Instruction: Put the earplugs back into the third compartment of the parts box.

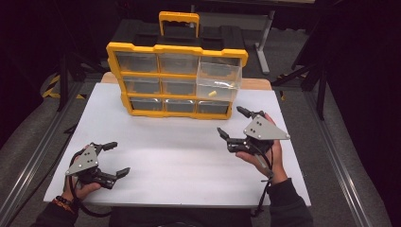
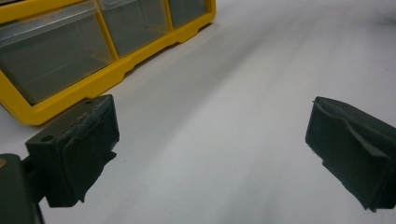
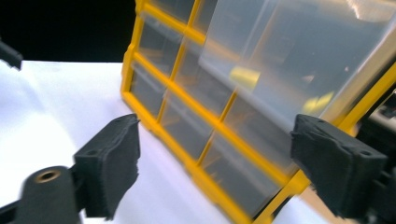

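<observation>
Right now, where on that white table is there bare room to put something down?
The wide white stretch between the left tool and the right tool, in front of the yellow drawer cabinet, lies bare. So does the table's near edge. It is tight at the cabinet's right end, where a clear drawer sticks out near the right tool.

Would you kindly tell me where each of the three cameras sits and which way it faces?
High view: above the person's side, looking forward and down on the white table and yellow-framed organiser of clear plastic drawers; both hands, the left gripper and right gripper show.
Left gripper view: rides the left gripper, looking low across the table at the organiser's bottom drawers; its open black jaws show.
Right gripper view: rides the right gripper, facing the pulled-out clear drawer; its open jaws show.
Shared: all three show the organiser.
</observation>
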Demonstrator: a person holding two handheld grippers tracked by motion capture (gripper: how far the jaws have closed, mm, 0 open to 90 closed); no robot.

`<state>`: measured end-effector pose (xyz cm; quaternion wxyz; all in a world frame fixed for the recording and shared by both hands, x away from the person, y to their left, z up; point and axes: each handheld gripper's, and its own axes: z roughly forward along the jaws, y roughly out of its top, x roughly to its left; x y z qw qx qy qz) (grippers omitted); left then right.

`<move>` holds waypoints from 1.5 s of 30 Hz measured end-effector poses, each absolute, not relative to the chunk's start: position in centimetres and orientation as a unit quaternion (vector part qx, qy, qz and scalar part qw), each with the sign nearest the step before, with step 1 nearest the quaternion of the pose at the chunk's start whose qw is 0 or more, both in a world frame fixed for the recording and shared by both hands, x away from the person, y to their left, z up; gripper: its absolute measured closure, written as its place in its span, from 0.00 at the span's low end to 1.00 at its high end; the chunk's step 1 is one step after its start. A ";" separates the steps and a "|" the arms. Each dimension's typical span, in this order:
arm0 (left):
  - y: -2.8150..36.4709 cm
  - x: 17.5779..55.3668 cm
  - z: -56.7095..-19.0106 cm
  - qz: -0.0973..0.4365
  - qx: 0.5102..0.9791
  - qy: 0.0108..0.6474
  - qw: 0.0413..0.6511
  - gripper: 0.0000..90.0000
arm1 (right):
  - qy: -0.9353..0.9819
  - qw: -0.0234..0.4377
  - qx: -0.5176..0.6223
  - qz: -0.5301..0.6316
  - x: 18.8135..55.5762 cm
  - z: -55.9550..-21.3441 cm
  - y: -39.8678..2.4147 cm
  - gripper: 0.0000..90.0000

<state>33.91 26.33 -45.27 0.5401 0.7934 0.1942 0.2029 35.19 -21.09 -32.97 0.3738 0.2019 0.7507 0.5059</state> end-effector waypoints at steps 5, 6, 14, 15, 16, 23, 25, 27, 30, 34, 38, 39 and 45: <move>26.2 33.9 -45.1 0.207 0.795 0.191 0.537 0.04 | 0.755 0.375 0.208 0.496 34.4 -37.1 -22.0 0.12; 26.1 33.9 -45.1 0.207 0.795 0.191 0.537 0.04 | 0.754 0.381 0.210 0.492 34.0 -38.1 -22.4 0.12; 26.3 33.7 -44.9 0.216 0.788 0.199 0.541 0.04 | 0.762 0.351 0.239 0.489 32.9 -42.1 -24.8 0.06; 26.3 33.7 -44.9 0.218 0.788 0.199 0.541 0.04 | 0.762 0.343 0.244 0.492 32.8 -42.4 -25.1 0.06; 26.3 33.7 -44.8 0.219 0.788 0.198 0.540 0.04 | 0.763 0.343 0.246 0.489 32.7 -42.7 -25.3 0.06; 26.3 33.4 -45.0 0.221 0.786 0.195 0.543 0.04 | 0.772 0.339 0.267 0.467 32.2 -44.5 -26.5 0.06; 26.3 33.4 -45.0 0.219 0.786 0.193 0.544 0.04 | 0.765 0.341 0.271 0.474 32.1 -44.2 -26.6 0.06; 26.3 33.4 -45.1 0.218 0.789 0.192 0.542 0.04 | 0.757 0.334 0.279 0.487 32.2 -43.9 -26.6 0.06; 26.2 33.4 -45.0 0.218 0.789 0.190 0.543 0.04 | 0.758 0.340 0.278 0.483 32.1 -44.0 -26.4 0.06; 26.1 33.5 -45.0 0.215 0.788 0.188 0.545 0.04 | 0.747 0.354 0.276 0.489 31.8 -43.9 -26.0 0.07; 26.3 33.5 -45.0 0.216 0.784 0.193 0.549 0.04 | 0.746 0.352 0.278 0.492 31.9 -43.9 -26.0 0.07; 26.3 33.5 -44.9 0.220 0.782 0.194 0.549 0.05 | 0.746 0.353 0.278 0.492 31.9 -44.0 -26.0 0.07; 26.3 34.0 -45.0 0.216 0.781 0.196 0.552 0.05 | 0.742 0.354 0.286 0.491 31.8 -44.1 -26.4 0.08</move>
